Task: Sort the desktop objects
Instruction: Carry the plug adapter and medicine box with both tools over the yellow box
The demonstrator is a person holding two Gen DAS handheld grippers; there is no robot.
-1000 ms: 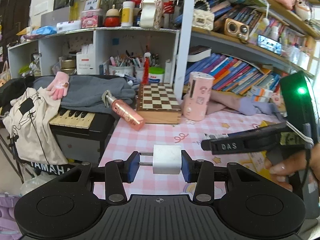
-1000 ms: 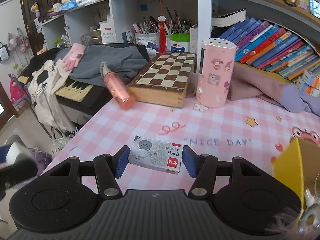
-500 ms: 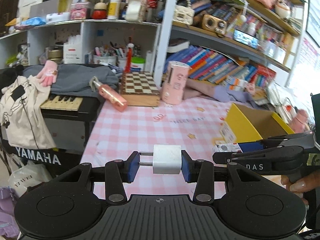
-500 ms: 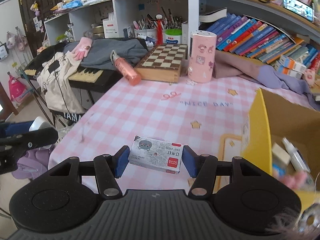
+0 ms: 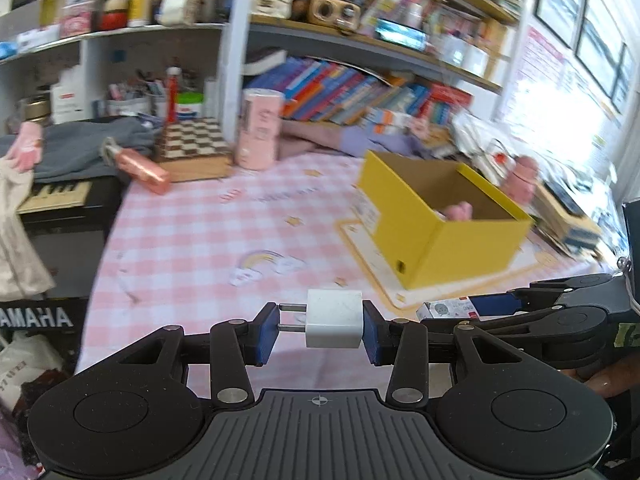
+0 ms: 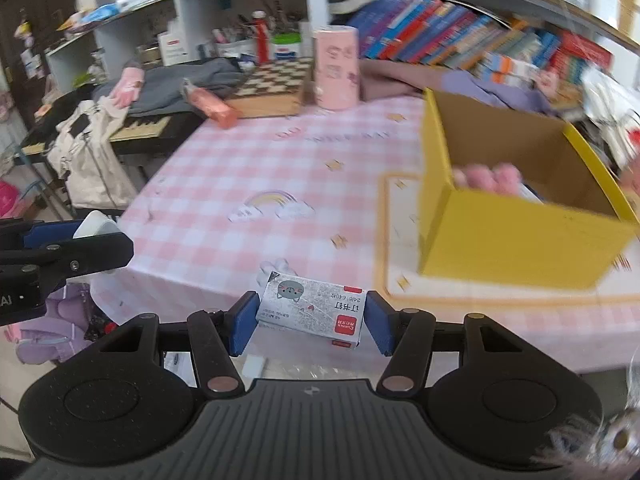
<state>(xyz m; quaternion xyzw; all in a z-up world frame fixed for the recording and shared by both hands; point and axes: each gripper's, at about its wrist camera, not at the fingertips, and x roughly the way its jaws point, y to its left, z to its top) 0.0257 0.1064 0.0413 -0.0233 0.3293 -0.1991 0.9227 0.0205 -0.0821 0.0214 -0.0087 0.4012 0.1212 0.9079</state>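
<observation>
My left gripper (image 5: 320, 326) is shut on a white plug adapter (image 5: 334, 324), held above the near edge of the pink checked tablecloth (image 5: 200, 240). My right gripper (image 6: 310, 320) is shut on a small staples box (image 6: 312, 308) with a cat picture, held above the table's front edge. The right gripper also shows in the left wrist view (image 5: 452, 309), to the right of the left one. An open yellow cardboard box (image 5: 440, 216) stands on the table ahead and to the right; it also shows in the right wrist view (image 6: 520, 208), with pink items inside.
At the back stand a chessboard box (image 5: 192, 144), a pink cylinder (image 5: 258, 134) and a lying pink bottle (image 5: 140, 168). Bookshelves rise behind. A keyboard piano (image 5: 52, 196) with clothes lies left of the table.
Both grippers have pulled back and turned right with their objects still held. The yellow box now sits larger and more central in both views.
</observation>
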